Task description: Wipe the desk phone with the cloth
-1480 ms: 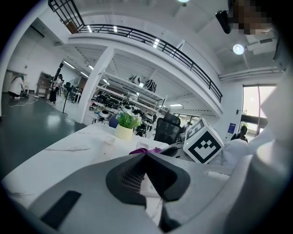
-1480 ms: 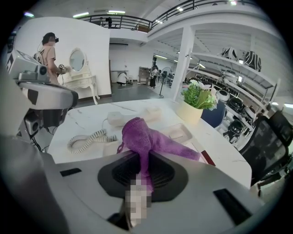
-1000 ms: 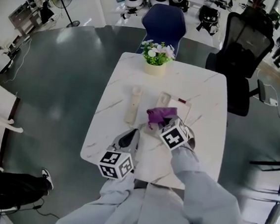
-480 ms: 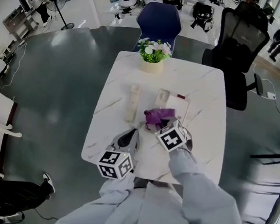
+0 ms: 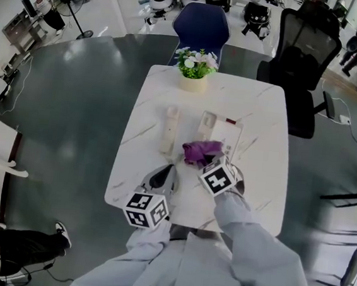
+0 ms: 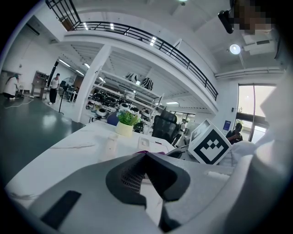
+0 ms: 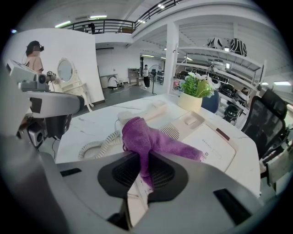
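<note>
Directly ahead of my right claw (image 7: 143, 161), and slightly to its right, lies the phone (image 7: 208, 139), flat on the desk (image 5: 264, 116) with its long axis running away from me toward the flower pot (image 7: 194, 93). The right claw is clenched on the purple cloth (image 7: 146, 137); the free bunch of cloth falls forward and appears to rest on the near left corner of the phone. The handset (image 7: 149, 111) lies off the phone, just to its left and roughly parallel to it, joined by a coiled cord (image 7: 98, 146). My left claw (image 6: 146, 157) is clenched on nothing and sits back toward the near desk edge, farther from the phone than the right. Judgement: the wiping stroke should run forward and rightward along the phone's long axis, led by the right claw.
</note>
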Action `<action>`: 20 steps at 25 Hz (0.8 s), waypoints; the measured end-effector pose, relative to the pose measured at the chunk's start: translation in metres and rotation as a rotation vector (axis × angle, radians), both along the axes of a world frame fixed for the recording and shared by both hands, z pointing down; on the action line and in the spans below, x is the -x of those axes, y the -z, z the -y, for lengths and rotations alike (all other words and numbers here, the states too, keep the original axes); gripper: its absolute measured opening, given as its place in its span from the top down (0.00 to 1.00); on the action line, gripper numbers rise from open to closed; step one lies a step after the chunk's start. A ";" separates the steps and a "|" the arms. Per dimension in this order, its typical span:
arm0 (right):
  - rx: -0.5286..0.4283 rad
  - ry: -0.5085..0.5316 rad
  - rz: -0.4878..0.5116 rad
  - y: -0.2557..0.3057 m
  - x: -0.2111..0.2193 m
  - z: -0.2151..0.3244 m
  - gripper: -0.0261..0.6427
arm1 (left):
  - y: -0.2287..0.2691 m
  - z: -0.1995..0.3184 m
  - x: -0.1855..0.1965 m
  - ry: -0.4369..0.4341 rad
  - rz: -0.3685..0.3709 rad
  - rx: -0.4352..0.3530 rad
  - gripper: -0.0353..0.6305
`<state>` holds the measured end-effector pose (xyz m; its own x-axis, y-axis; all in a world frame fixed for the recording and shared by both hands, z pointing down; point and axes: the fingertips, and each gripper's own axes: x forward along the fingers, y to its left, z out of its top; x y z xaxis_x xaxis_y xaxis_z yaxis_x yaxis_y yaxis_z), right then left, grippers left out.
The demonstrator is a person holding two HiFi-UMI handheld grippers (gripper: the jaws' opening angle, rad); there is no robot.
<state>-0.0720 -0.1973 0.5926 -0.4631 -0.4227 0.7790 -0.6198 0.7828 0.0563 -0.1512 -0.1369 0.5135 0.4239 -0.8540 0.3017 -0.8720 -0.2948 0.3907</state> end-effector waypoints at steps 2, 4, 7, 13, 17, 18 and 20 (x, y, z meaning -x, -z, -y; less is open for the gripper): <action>-0.002 0.002 -0.001 0.000 0.000 -0.003 0.91 | 0.000 -0.001 0.000 -0.002 0.001 0.000 0.95; -0.004 0.009 -0.002 -0.001 0.001 -0.006 0.91 | -0.001 -0.001 0.000 -0.003 0.003 0.000 0.95; 0.003 0.017 -0.002 -0.004 0.002 -0.011 0.91 | -0.001 -0.001 0.000 -0.003 0.006 -0.003 0.95; 0.018 0.042 -0.003 -0.004 0.005 -0.023 0.91 | 0.002 -0.004 0.002 -0.001 0.011 -0.004 0.95; 0.044 0.055 0.006 -0.009 0.007 -0.033 0.91 | 0.002 -0.005 0.004 0.000 0.017 -0.008 0.95; 0.048 0.056 0.007 -0.009 0.006 -0.034 0.91 | 0.002 -0.006 0.005 0.003 0.018 -0.008 0.95; 0.056 0.054 0.018 -0.009 0.004 -0.034 0.91 | 0.000 -0.007 0.007 0.009 0.019 -0.004 0.95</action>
